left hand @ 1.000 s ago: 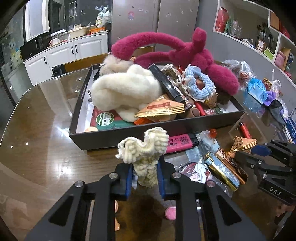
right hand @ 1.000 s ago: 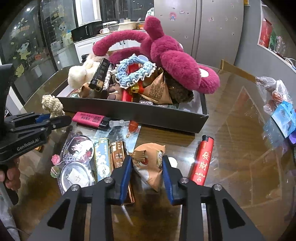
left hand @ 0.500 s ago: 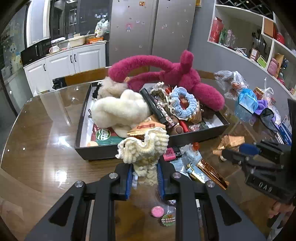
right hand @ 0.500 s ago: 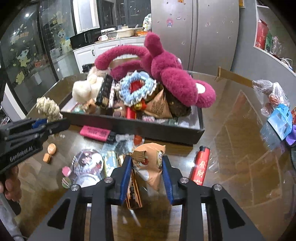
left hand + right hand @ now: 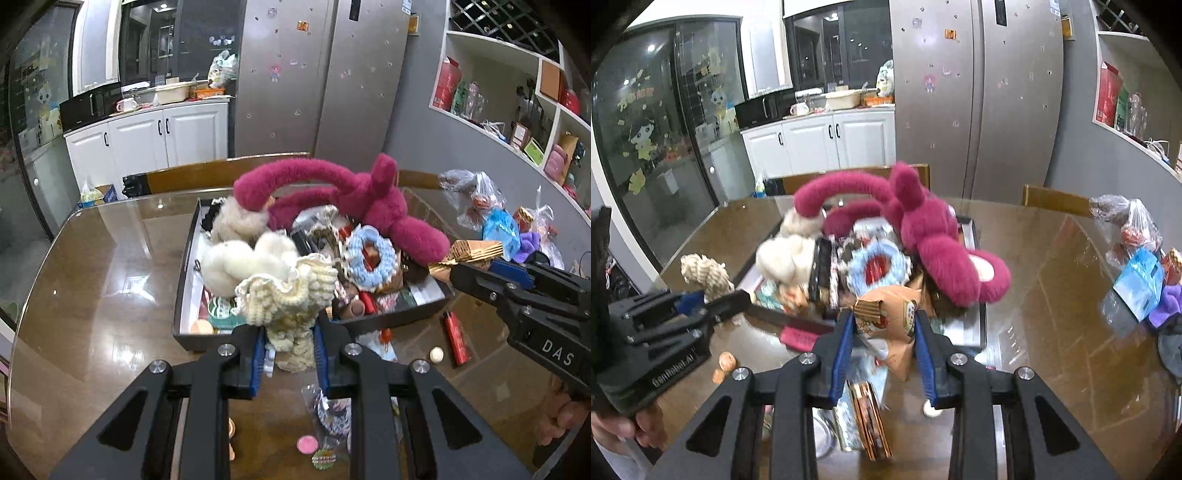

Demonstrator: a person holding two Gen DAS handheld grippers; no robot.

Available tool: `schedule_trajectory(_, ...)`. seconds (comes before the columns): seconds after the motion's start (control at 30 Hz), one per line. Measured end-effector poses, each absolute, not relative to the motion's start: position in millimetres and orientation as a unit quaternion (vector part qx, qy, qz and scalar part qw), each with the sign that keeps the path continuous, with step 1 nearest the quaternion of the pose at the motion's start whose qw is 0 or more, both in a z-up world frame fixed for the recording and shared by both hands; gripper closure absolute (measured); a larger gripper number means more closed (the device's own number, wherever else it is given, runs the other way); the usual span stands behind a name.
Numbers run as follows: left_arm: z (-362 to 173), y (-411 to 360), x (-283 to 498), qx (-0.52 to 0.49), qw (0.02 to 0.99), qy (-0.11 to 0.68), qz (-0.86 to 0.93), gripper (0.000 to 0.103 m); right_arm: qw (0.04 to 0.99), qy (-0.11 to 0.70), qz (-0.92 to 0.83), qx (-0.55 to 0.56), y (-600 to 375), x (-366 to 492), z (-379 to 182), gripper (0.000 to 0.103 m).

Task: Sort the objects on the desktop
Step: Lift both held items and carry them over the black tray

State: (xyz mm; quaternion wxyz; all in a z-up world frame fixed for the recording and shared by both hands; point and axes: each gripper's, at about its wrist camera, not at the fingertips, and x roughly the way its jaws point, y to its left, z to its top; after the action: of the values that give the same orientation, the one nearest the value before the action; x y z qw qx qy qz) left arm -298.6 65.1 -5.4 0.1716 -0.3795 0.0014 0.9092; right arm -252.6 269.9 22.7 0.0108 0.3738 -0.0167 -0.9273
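Note:
My left gripper (image 5: 289, 347) is shut on a cream knitted scrunchie (image 5: 288, 295), held in the air before the black tray (image 5: 181, 291); the same scrunchie (image 5: 705, 273) shows at the left of the right wrist view. My right gripper (image 5: 882, 339) is shut on a tan snack packet (image 5: 886, 317), lifted above the table; the packet's crimped end (image 5: 472, 251) pokes from those fingers in the left wrist view. The tray is heaped with a magenta plush toy (image 5: 343, 199), white fluffy earmuffs (image 5: 243, 258) and a blue scrunchie (image 5: 373, 258).
On the glass-topped table (image 5: 103, 280) below lie a red lighter (image 5: 456, 336), a pink lighter (image 5: 799, 334), foil packets (image 5: 868, 417), round badges (image 5: 332, 410) and small nuts (image 5: 726, 362). Plastic bags and a blue pack (image 5: 1141, 280) sit at the right. Chair backs stand behind the table.
Both grippers have risen with their loads; the table and tray look lower and farther. The snack packet has come up off the table. The right wrist view is blurred by motion.

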Motion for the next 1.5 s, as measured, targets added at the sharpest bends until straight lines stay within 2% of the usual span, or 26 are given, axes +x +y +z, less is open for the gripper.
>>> schedule_trajectory(0.3,-2,68,-329,-0.386,0.157,-0.016,0.909,0.08,0.017,-0.021,-0.93,0.367,272,-279,34,0.07)
schedule_trajectory(0.93,-24,90,-412,-0.406,0.173,-0.003,0.897,0.08,0.036,-0.008,-0.915,0.401,267,-352,3,0.07)
schedule_trajectory(1.5,-27,97,-425,-0.412,0.18,0.006,0.893,0.077,0.045,0.009,-0.914,0.404,251,-378,3,0.07)
